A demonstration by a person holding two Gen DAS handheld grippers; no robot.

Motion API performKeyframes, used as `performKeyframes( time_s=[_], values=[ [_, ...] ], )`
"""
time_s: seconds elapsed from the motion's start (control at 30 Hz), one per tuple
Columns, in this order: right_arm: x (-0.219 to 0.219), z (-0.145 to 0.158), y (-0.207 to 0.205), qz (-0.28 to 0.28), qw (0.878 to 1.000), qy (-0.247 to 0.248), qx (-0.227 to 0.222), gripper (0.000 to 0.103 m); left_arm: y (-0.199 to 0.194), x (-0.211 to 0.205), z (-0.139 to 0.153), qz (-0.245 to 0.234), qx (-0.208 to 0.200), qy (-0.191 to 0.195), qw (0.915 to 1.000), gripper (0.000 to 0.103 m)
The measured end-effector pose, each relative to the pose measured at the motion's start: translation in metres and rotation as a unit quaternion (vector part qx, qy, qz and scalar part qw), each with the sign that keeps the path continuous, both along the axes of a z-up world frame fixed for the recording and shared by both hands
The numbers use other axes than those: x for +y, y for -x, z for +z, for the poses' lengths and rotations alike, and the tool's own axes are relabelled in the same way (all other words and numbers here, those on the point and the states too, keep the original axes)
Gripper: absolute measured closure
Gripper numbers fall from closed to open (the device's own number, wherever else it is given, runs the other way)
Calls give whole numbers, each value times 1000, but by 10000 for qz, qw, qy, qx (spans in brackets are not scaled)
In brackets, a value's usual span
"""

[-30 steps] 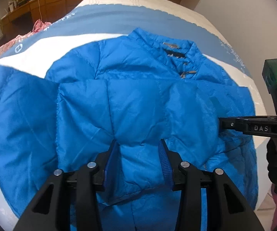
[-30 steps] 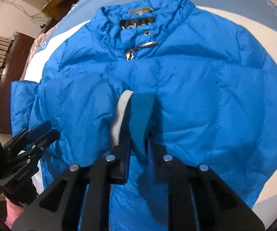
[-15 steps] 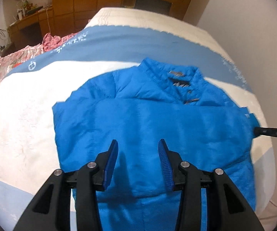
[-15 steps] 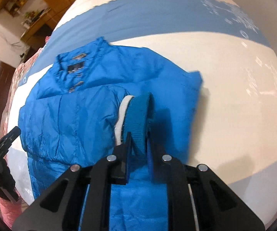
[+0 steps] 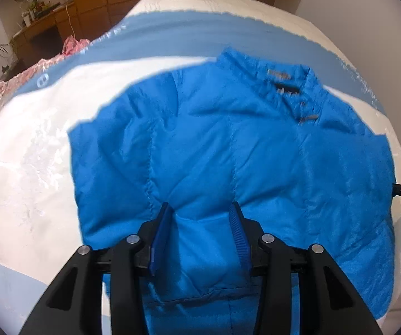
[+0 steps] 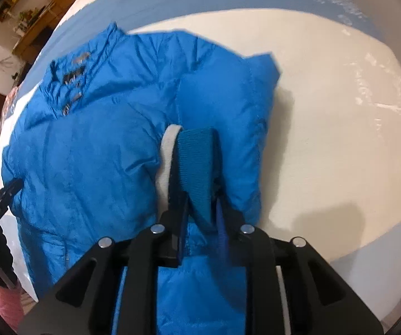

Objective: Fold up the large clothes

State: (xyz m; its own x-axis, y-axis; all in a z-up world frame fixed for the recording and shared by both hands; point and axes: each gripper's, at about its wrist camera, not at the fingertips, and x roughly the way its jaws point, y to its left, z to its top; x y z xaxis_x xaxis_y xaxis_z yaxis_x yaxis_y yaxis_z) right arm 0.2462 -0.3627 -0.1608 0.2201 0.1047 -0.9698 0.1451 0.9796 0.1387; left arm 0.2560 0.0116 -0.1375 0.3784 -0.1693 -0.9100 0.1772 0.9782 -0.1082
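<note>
Blue puffer jacket lay front up on bed, collar toward far end. Left gripper hovered over lower front, jaws apart, fabric bulging between, grip unclear. Right gripper jaws had just been opening, knit cuff of folded-in sleeve between them.

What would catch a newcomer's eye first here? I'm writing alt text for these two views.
A bright blue puffer jacket fills both views, spread on a bed cover banded in white and pale blue, its collar pointing away from the cameras. In the right wrist view, the right gripper has the teal knit cuff between its fingers, its jaws having just been opening. The left gripper straddles a puffed fold low on the jacket.
</note>
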Motion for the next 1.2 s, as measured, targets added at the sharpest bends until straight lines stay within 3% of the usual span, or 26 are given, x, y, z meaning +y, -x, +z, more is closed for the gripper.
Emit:
performKeyframes(
  time_s=[0.1,0.2,0.43,0.57,0.7,0.87,1.07,1.2],
  values=[
    [14,26,-9,155,9992,45,-352,82,-5,-4,19,15,-240,73,9997,60],
    [35,26,-26,374,9985,-46,-387,82,-15,-19,20,-46,-268,-11,9996,60],
    [55,-20,-59,437,9990,56,22,85,-35,-46,-12,-228,-15,-351,9991,58],
    [44,-42,-66,223,9993,-261,159,88,-42,-45,-22,-229,11,-325,9992,57],
    [51,-16,-56,330,9992,-209,-41,82,-36,-45,-5,-121,-41,-408,9991,59],
    [76,18,-16,874,9952,-225,-378,82,10,-50,28,-295,-411,-213,9985,59],
    [91,-17,-2,928,9957,-44,65,84,24,-63,-11,-355,93,-462,9983,58],
    [88,-41,-3,802,9966,-147,102,85,24,-62,-28,-375,94,-487,9981,57]
  ],
)
